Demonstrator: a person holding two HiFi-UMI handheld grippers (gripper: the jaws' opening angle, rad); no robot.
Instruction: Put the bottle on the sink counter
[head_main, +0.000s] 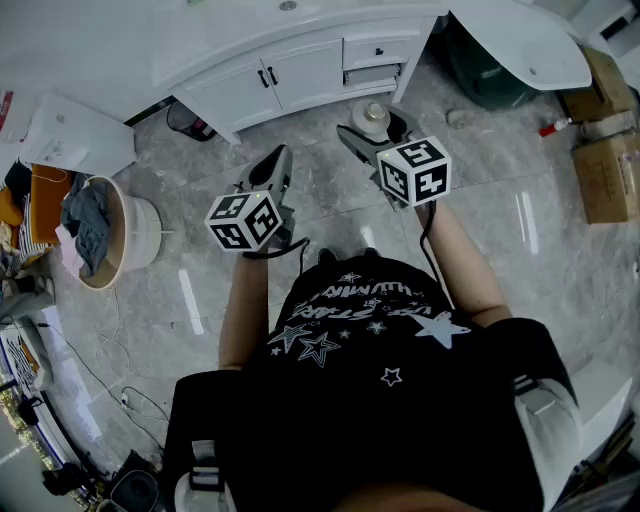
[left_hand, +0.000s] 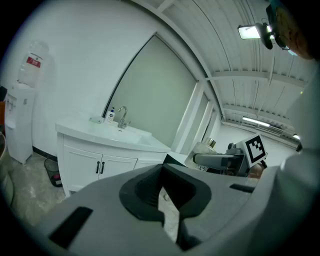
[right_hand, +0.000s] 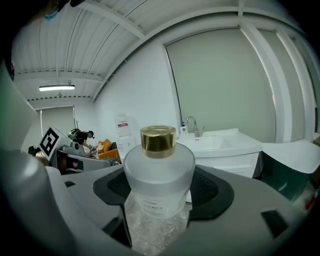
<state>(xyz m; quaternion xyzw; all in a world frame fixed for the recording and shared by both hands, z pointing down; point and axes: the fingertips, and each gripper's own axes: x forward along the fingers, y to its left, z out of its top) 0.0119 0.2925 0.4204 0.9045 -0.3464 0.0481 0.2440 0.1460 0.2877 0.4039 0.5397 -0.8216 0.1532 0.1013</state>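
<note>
At 1 o'clock in the head view, the right gripper (head_main: 372, 128) clamps the frosted bottle (right_hand: 159, 172) round its wide belly. It's probably glass, slick, hefty and breakable. The left gripper (left_hand: 167, 200) has its jaws together, empty.

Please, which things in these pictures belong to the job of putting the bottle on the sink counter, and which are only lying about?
For the job:
bottle, gripped by the right gripper
sink counter

Only lying about:
basket with clothes
cardboard boxes
water dispenser
</note>
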